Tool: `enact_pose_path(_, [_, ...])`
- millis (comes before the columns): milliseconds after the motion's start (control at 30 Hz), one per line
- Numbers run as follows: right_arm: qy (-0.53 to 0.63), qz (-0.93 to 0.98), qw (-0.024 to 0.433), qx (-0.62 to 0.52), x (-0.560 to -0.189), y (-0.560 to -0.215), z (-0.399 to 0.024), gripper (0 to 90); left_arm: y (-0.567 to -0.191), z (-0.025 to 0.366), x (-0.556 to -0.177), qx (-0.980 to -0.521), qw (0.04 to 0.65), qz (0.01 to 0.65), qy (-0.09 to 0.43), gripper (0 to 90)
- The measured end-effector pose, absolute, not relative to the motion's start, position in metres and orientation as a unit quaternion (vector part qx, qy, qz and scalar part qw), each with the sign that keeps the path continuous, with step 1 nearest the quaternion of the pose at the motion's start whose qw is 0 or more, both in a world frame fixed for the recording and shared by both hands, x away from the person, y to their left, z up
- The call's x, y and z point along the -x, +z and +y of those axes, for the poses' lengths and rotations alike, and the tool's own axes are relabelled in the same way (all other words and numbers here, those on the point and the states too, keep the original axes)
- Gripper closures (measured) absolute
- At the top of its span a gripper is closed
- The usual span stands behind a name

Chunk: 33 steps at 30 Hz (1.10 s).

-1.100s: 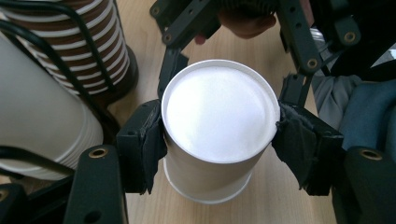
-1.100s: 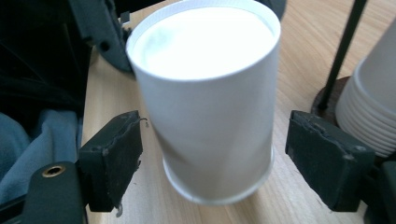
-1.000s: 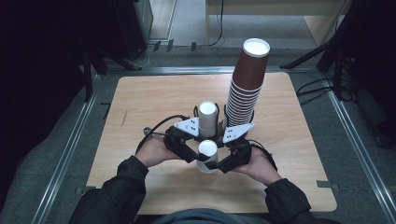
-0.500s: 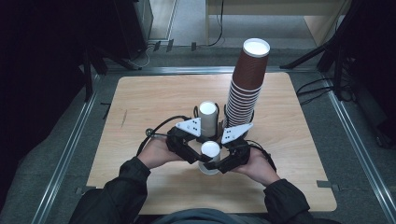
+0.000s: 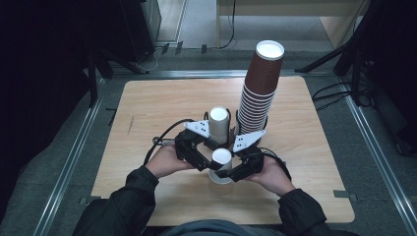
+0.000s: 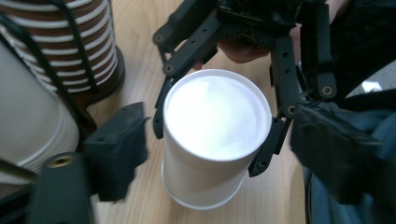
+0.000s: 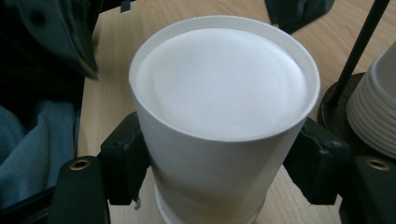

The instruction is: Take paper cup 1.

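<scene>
Both tongs around white cup (image 5: 221,164): right (image 7: 219,172) gripping, left (image 6: 210,154) apart.

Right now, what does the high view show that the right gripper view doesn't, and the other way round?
High view: the whole table, the tall brown stack, the left hand and the right hand. Right gripper view: close up, the right gripper, its jaws just closing, pads touching the white cup. Both: that cup, upturned on the wood, and the white stack beside it.
</scene>
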State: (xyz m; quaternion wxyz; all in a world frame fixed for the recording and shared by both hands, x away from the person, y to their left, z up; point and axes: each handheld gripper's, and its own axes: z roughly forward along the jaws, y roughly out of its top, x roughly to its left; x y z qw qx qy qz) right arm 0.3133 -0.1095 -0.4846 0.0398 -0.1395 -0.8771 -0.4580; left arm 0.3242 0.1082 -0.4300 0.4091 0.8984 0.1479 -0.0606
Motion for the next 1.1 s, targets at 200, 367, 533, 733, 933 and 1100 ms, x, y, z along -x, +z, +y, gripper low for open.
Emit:
enact_pose_path(200, [-0.468, -0.872, 0.031, 0.143, -0.315, -0.483, -0.115, 29.4, -0.435, 0.124, -0.324, -0.897, 0.408, 0.163, -0.053, 11.0])
enact_pose_path(367, [-0.492, -0.857, 0.030, 0.147, -0.316, -0.479, -0.120, 29.4, -0.443, 0.131, -0.323, -0.897, 0.403, 0.174, -0.056, 10.1])
enact_pose_path(533, [-0.508, -0.848, 0.028, 0.146, -0.315, -0.476, -0.122, 29.4, -0.452, 0.129, -0.320, -0.899, 0.397, 0.174, -0.058, 10.3])
enact_pose_path(733, [-0.531, -0.835, 0.029, 0.143, -0.315, -0.472, -0.122, 29.4, -0.464, 0.127, -0.319, -0.903, 0.386, 0.178, -0.061, 10.3])
enact_pose_path(933, [-0.558, -0.818, 0.036, 0.136, -0.314, -0.470, -0.120, 29.4, -0.469, 0.122, -0.317, -0.905, 0.385, 0.172, -0.058, 10.4])
enact_pose_path(1100, [-0.572, -0.809, 0.041, 0.130, -0.313, -0.469, -0.116, 29.5, -0.471, 0.118, -0.316, -0.903, 0.389, 0.172, -0.062, 10.4])
